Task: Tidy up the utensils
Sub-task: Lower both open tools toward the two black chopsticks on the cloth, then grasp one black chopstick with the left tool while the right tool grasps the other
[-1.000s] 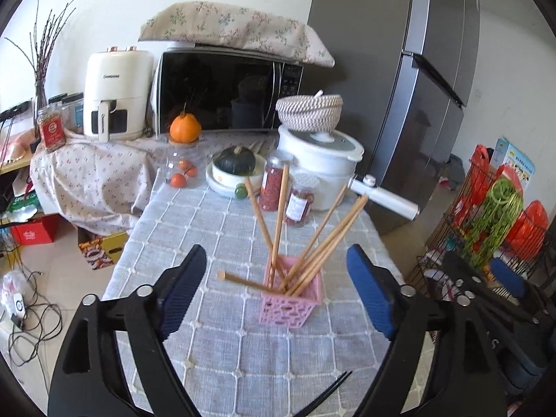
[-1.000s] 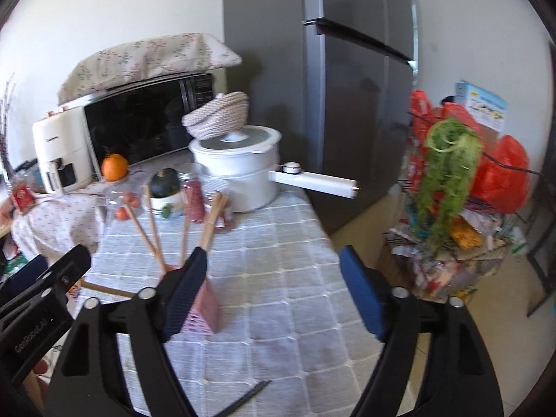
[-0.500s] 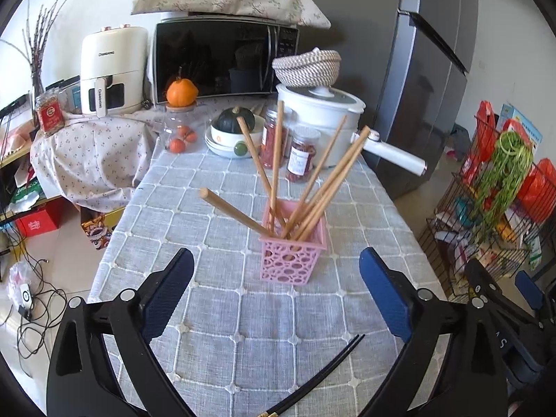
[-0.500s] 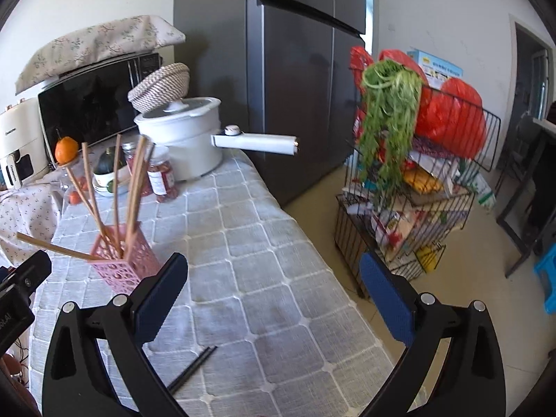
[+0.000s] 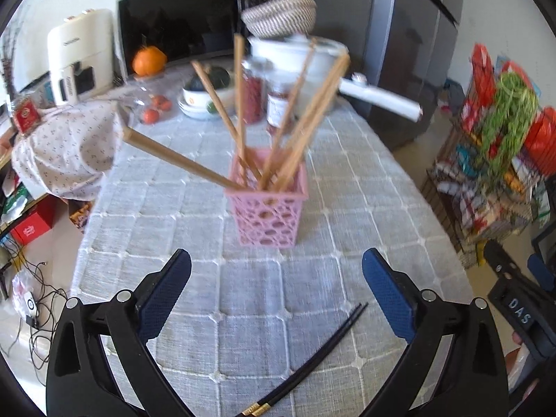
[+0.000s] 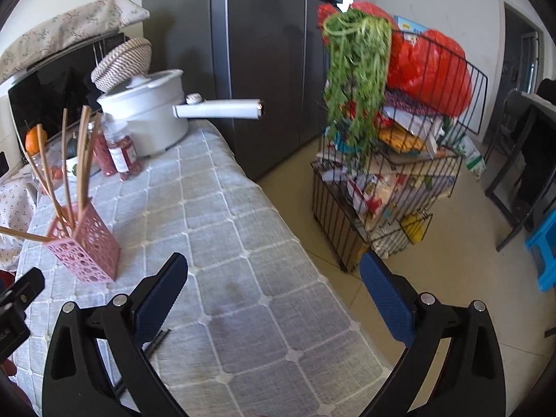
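Your left gripper [image 5: 276, 278] and right gripper [image 6: 272, 278] both hang wide and empty over the tabletop [image 5: 347, 187], evidently readied for the black chopsticks [image 5: 312, 358] lying loose at its near edge, short of the pink holder [image 5: 267, 208] mid-tabletop.

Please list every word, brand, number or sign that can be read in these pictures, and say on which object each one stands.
"DAS": white letters on the black right gripper, at the right edge of the left wrist view.
White air fryer: a brand word on its front, too blurred to read.
Red tin and jar labels: too small to read.
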